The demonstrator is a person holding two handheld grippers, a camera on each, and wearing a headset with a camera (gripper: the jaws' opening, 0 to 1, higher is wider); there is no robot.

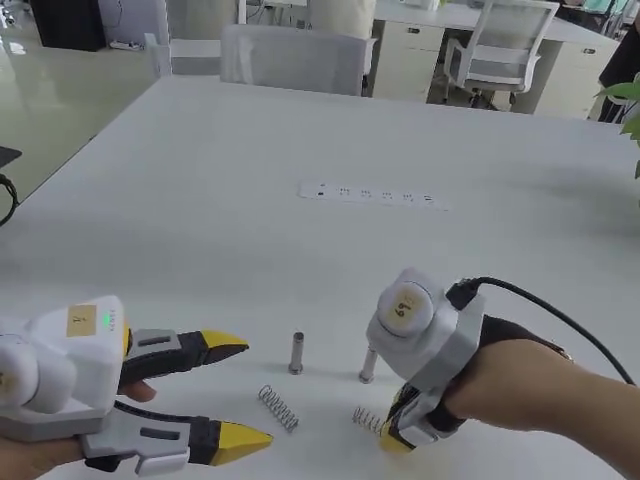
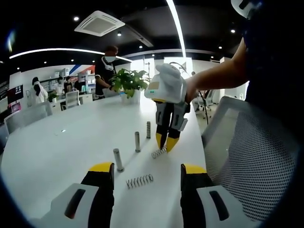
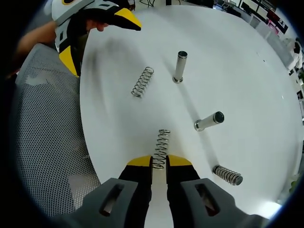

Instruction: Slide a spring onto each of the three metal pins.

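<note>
Two bare metal pins [image 1: 297,353] [image 1: 369,365] stand upright on the white table [image 1: 300,250]. In the right gripper view a third pin [image 3: 228,175] carries a spring. My right gripper [image 1: 400,435] [image 3: 160,162] points down at the table's near edge, shut on one end of a spring [image 3: 161,148] [image 1: 368,420] that lies along the table top. A second loose spring [image 1: 278,408] [image 2: 139,180] lies just ahead of my left gripper [image 1: 240,392] [image 2: 147,168], which is open with nothing between its fingers.
A flush power strip [image 1: 370,193] sits mid-table. Chairs [image 1: 295,55] line the far side. A mesh chair seat [image 3: 47,123] lies right by the near table edge. A plant [image 2: 128,80] and people stand at the table's far end.
</note>
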